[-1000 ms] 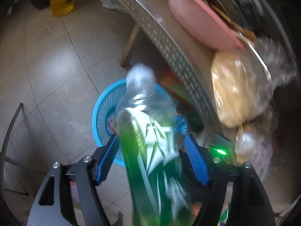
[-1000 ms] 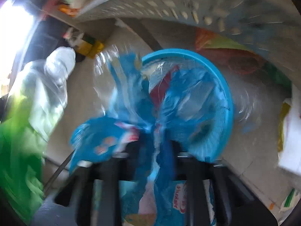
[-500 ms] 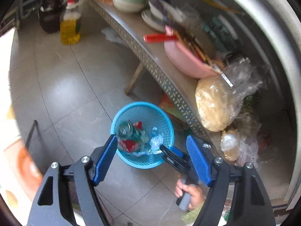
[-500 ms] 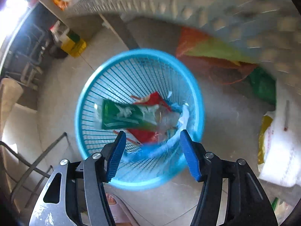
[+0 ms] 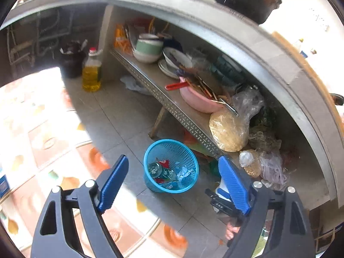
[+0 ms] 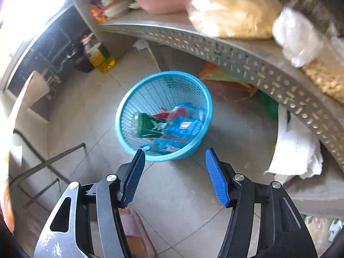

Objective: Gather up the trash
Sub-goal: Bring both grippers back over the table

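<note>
Left gripper [image 5: 173,182]: jaws spread wide, having just been opening, with nothing between the blue pads [image 5: 112,181] — only floor and basket show through the gap. Right gripper [image 6: 175,177]: jaws parted and likewise empty, having opened a little further within the last second. Ahead of and below both sets of fingers stands the blue mesh basket [image 6: 129,107] on the tiled floor [image 6: 86,107], clear of either gripper; inside it lie the green-labelled plastic bottle [image 6: 150,125], the blue wrappers [image 6: 185,128] and a red scrap [image 6: 162,115]. Beyond the basket, to the right, runs the perforated metal shelf [image 6: 247,62] bearing a pink basin [image 5: 200,102] and bagged food [image 5: 228,130]; farther off, an oil bottle [image 5: 92,73] stands on the floor. A second ago the left gripper clamped the bottle and the right gripper the wrappers above the basket — both items now rest inside it, and the basket looks farther from both grippers.
</note>
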The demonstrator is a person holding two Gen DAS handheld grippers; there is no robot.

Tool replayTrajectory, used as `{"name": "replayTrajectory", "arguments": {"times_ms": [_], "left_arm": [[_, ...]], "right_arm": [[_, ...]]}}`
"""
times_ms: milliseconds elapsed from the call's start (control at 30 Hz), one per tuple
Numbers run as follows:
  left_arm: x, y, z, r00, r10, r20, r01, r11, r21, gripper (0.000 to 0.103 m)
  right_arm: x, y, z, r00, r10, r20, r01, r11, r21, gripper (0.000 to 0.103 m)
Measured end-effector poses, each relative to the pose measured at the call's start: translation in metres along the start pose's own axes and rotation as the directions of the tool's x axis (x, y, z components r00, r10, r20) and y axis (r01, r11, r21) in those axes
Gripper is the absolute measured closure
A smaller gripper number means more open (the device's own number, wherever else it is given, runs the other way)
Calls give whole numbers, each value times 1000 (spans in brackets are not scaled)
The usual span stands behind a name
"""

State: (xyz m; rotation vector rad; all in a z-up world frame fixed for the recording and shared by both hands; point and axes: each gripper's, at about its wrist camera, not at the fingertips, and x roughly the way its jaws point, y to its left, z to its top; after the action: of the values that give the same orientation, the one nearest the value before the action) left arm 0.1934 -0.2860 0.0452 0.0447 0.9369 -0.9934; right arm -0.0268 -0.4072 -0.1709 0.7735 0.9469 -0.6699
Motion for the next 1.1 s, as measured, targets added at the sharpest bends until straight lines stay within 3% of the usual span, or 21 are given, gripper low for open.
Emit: {"name": "replayTrajectory", "arguments": {"times_ms": [133, 333, 533, 733, 1000, 1100], "left_arm": [[-42, 13, -26, 998, 35, 59, -36, 999, 9, 16], [-94, 42, -61, 987, 102, 127, -96, 994, -49, 11], [-139, 70, -98, 969, 159, 190, -138, 983, -117, 9], [-172, 88, -132, 941, 243, 235, -218, 968, -126, 6], [-203, 118, -172, 902, 356, 243, -319, 930, -181, 6], [-214, 130, -190, 879, 414, 237, -370, 905, -208, 6]], "right_arm": [[-29, 27, -3, 999, 24, 38, -21, 997, -76, 45], [-71, 74, 1, 990, 78, 121, -52, 977, -206, 29], [-115, 124, 3, 975, 126, 184, -54, 933, -357, 15], [-157, 167, 0, 953, 182, 241, -56, 891, -451, 8], [-177, 234, -20, 954, 196, 226, -34, 822, -568, 8], [-180, 261, -37, 950, 193, 246, 3, 782, -624, 8]]}}
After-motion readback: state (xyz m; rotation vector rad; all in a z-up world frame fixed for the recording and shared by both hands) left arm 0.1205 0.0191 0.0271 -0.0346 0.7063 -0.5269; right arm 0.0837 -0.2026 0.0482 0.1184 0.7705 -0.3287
